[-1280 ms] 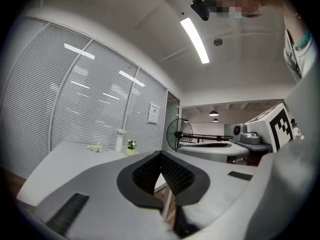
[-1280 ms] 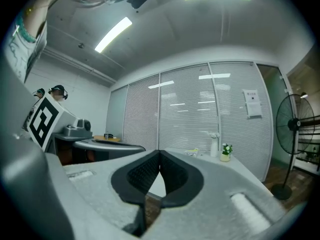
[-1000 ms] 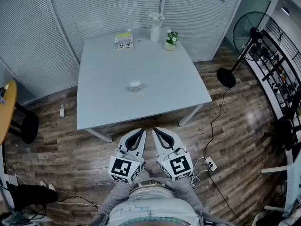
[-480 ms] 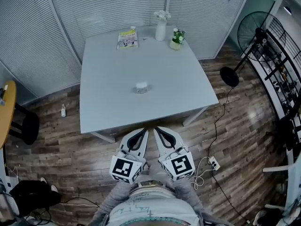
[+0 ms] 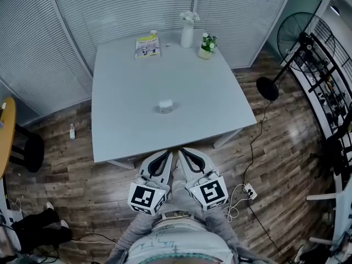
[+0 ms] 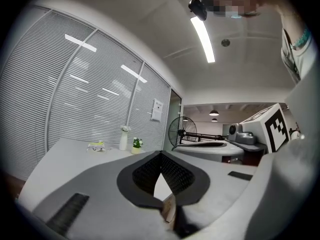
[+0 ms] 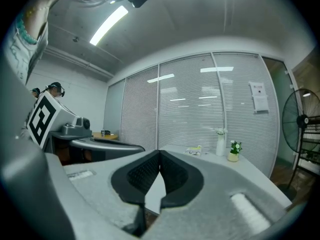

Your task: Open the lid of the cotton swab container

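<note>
Head view: tools (image 5: 166, 155) (image 5: 181, 153) level, closed, abreast

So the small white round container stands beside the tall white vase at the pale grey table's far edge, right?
No. The small white round container stands alone near the middle of the pale grey table; the tall white vase is at the far edge. The head view shows it.

Vase (image 5: 187, 34), potted plant (image 5: 207, 44) and booklet (image 5: 146, 46) sit at the table's (image 5: 132, 125) far edge.
</note>
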{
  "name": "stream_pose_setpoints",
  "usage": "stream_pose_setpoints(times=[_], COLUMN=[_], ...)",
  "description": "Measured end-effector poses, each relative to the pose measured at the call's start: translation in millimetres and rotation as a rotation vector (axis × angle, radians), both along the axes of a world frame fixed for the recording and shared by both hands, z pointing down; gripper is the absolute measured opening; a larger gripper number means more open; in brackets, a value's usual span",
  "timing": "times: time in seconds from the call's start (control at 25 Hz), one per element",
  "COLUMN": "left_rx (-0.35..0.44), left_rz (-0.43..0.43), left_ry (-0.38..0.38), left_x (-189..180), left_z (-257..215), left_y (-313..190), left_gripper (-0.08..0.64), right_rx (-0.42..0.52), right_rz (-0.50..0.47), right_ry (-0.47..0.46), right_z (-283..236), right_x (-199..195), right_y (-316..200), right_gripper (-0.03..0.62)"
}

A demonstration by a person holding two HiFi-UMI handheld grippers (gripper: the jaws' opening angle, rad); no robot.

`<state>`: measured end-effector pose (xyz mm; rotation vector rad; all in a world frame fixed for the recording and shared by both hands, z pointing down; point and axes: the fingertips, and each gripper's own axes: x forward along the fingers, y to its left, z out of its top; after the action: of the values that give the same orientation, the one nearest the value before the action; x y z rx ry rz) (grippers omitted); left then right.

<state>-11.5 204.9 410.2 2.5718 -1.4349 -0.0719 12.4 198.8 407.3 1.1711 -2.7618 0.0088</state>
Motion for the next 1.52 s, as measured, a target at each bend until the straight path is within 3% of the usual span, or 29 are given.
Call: stream_pose_setpoints(times=[1.0, 1.52], left_rx=[0.006, 0.001], left_rz=[-0.112, -0.178], left_ry=[-0.018, -0.020], left_x=[-16, -19], left_z=[-17, -6], left_y=[-217, -278], left_gripper=[-0.002, -0.002], right_rx=[-0.016, -0.013], right_rz=[-0.150, -0.255], right_ry=[-0.033, -0.016], right_z=[-12, 0], right_x=[-20, -27], right_y=[-218, -279], right_gripper=[0.002, 0.003])
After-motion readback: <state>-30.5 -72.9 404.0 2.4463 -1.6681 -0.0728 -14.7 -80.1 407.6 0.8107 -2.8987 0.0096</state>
